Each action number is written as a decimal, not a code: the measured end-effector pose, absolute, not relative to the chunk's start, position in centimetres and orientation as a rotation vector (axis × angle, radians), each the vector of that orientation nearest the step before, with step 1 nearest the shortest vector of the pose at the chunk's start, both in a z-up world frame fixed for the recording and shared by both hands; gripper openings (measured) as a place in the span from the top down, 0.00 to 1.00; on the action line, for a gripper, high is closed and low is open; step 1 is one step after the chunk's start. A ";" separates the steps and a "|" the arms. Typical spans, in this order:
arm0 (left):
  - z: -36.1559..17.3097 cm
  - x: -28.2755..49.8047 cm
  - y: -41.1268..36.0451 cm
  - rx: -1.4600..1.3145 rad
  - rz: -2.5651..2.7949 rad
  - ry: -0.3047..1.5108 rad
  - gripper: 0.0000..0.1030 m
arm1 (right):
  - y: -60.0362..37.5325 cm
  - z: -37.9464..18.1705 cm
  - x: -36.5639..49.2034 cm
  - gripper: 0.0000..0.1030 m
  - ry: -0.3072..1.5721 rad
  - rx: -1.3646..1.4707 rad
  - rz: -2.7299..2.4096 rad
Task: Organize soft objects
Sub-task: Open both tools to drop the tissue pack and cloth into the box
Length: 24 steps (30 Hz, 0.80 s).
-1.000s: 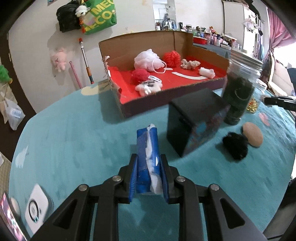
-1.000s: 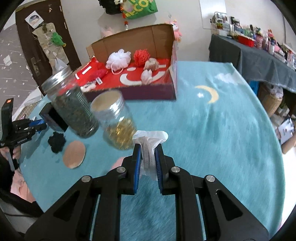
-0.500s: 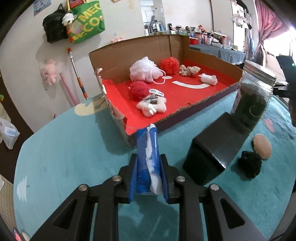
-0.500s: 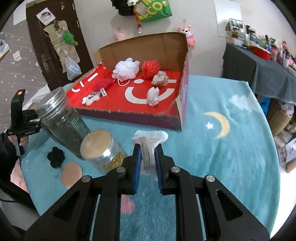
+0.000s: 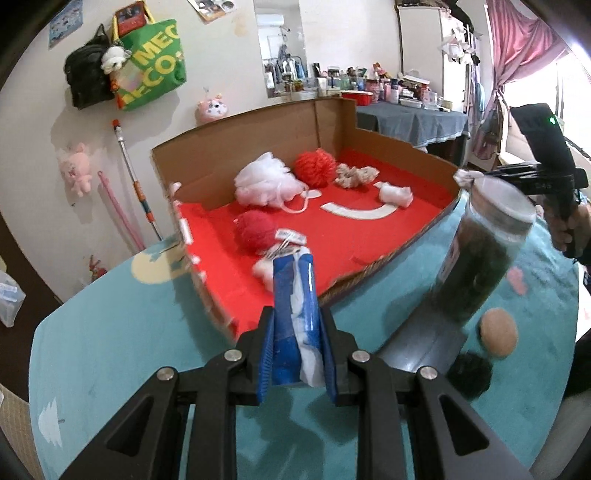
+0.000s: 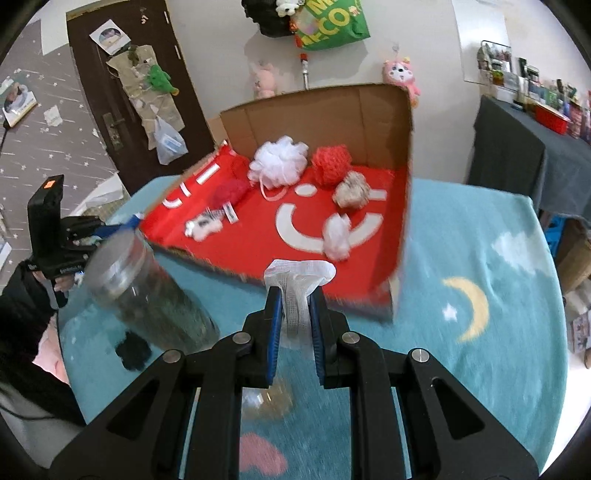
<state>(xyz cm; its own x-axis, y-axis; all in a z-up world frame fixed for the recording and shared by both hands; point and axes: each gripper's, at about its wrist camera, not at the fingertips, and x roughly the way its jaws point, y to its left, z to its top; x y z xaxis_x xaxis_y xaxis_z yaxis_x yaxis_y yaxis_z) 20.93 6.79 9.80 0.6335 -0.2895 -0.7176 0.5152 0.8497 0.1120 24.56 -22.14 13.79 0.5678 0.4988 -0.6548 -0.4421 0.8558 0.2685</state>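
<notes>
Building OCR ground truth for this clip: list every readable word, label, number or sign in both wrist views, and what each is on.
"MEC" over "ECO:" on the green tote bag on the wall; letters cut off by folds.
"ECO" on the same bag, right wrist view.
Tag on the white plush toy in the cardboard box: print blurred.
Wall posters and door stickers: too small.

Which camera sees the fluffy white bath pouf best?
The right wrist view: the fluffy white bath pouf sits unblocked near the back wall of the red-lined cardboard box, ruffles and loop visible. The left wrist view also shows it, from the side.
</notes>
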 end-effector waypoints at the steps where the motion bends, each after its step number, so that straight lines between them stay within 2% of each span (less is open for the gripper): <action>1: 10.0 21.6 6.0 0.320 -0.473 0.770 0.77 | -21.7 14.1 25.2 0.86 0.796 0.078 0.564; 9: 11.7 27.6 -0.4 0.280 -0.469 0.879 0.76 | -17.3 15.4 32.4 0.86 0.908 0.062 0.611; 17: 8.6 36.2 -5.0 0.273 -0.408 1.084 0.76 | -13.9 13.1 40.2 0.86 1.092 0.064 0.539; 24: 6.9 38.8 -5.8 0.316 -0.370 1.115 0.75 | -13.0 10.6 43.2 0.86 1.180 0.081 0.495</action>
<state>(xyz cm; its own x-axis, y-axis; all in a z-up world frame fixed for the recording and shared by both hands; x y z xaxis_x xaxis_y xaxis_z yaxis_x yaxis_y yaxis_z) 38.77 -5.79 6.95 0.3906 -0.1300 -0.9114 0.4408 0.8955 0.0611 43.20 -12.96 10.56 0.2872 0.4117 -0.8648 -0.3288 0.8904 0.3147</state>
